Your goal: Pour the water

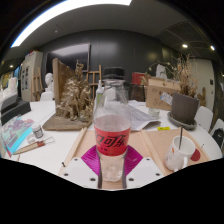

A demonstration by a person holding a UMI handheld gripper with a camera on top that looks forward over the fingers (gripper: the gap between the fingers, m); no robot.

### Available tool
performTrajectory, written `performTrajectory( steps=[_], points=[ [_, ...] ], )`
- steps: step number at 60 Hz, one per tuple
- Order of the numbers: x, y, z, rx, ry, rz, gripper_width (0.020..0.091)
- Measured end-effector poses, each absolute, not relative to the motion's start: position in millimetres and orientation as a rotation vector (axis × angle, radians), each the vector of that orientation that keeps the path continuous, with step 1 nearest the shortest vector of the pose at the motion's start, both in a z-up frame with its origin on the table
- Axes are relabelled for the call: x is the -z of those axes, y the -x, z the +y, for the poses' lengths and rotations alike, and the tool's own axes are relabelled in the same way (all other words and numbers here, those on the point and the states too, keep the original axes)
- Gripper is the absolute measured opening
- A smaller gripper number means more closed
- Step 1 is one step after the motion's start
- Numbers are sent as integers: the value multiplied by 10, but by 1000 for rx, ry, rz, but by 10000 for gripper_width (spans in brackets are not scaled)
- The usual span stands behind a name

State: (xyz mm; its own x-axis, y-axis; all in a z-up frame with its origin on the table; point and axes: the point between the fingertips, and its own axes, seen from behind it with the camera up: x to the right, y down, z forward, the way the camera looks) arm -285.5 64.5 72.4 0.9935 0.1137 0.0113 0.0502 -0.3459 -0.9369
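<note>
A dark grey wall [120, 45] stands behind a cluttered white table [60, 135] under ceiling lights [184, 46].

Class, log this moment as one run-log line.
task: pour water | tongs: shut on bottle | bottle: upright, capped, red label | cup: on table, right of bottle | pour: not begun

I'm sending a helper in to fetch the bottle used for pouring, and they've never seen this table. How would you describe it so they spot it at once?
On the cluttered white table, look just in front of the wooden model. There the clear plastic bottle stands upright between the fingers of the gripper. It alone has a red label with white lettering; the clear cup beside it is shorter and unlabelled.
</note>
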Motion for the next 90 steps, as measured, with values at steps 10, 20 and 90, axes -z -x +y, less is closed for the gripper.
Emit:
performTrajectory(
  steps=[10, 20, 90],
  points=[
    [-805, 2879, 614, -105, 1932, -93, 252],
    [-1271, 2939, 583, -432, 1910, 138, 251],
    [-2239, 2054, 548, -1117, 1747, 681, 250]
  ],
)
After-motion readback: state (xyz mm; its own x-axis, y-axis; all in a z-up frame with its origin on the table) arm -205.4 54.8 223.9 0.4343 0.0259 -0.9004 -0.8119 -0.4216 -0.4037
